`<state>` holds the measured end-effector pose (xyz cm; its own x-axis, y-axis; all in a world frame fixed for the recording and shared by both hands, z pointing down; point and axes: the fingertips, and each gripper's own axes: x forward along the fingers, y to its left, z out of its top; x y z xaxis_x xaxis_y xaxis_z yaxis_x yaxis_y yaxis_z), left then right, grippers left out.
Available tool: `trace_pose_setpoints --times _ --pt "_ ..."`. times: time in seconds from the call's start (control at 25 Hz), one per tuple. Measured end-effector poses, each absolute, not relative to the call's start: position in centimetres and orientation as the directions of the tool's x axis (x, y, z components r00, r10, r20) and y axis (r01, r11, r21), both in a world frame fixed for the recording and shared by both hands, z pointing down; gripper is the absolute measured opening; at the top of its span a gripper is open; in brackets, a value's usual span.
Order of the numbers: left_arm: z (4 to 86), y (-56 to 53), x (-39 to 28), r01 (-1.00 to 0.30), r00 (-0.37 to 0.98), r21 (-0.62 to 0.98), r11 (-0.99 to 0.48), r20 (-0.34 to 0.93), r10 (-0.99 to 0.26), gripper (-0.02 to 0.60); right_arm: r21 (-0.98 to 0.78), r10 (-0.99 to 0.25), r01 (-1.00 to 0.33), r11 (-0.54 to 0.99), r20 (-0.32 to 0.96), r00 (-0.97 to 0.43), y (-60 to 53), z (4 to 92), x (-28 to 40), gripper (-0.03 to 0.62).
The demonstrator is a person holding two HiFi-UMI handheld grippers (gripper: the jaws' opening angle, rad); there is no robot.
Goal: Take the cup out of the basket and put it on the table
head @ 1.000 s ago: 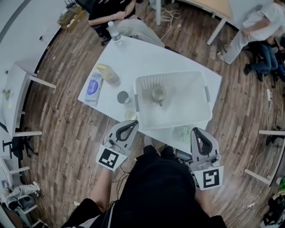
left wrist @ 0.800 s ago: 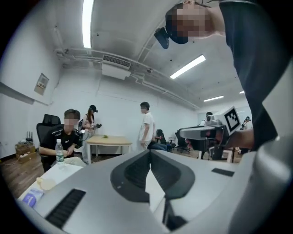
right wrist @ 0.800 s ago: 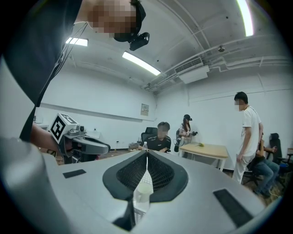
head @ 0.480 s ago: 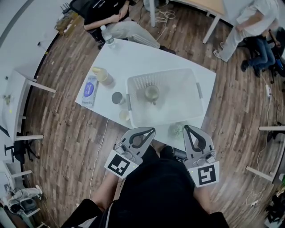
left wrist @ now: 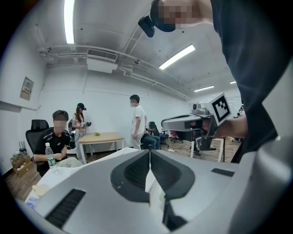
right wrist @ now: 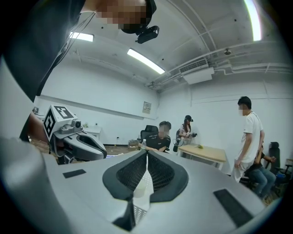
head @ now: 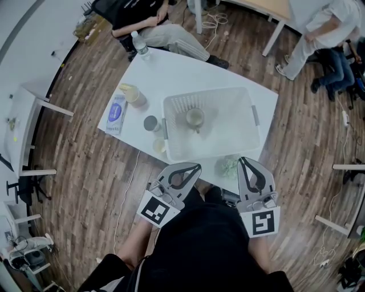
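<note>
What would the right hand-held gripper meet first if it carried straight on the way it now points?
Probably the near wall of the white basket: the right hand-held gripper, jaws shut, aims at its near right corner, and white mesh shows past its tips. Depth is unclear.

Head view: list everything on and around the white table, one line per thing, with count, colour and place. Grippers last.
table: one, white, centre of the wood floor
basket: one, white, perforated, on the table's right part
cup: one, pale, inside the basket, left side
water bottle: one, clear, table's far corner
packet: one, blue, table's left edge
yellowish container: one, beside the packet
round grey thing: one, left of the basket
small pale cup: one, by the basket's near corner
crumpled greenish thing: one, table's near edge
seated person: one, black top, beyond the table
second person: one, white top, upper right
left gripper: one, grey, shut, empty
right gripper: one, grey, shut, empty
</note>
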<state>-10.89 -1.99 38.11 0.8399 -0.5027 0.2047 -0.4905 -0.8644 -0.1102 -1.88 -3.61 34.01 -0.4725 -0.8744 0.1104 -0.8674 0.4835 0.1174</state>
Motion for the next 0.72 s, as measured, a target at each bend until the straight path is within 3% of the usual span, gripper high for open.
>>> trace_pose_setpoints --times 0.28,0.52,0.72 --pt "38.7 -2.1 -10.8 -0.483 0.841 -0.111 -0.868 0.217 -0.496 0.011 0.222 -0.88 -0.851 0.475 0.144 -0.453 -5.0 34.2 -1.6 0.023" --pt "38.9 -2.3 -11.6 -0.489 0.842 -0.119 -0.864 0.196 -0.503 0.009 0.483 -0.919 -0.783 0.393 0.212 -0.331 -8.8 33.9 1.2 0.025" --pt "38.7 -2.2 -10.7 -0.488 0.845 -0.105 -0.866 0.192 -0.499 0.011 0.593 -0.954 -0.748 0.299 0.159 -0.255 -10.8 31.5 5.3 0.026"
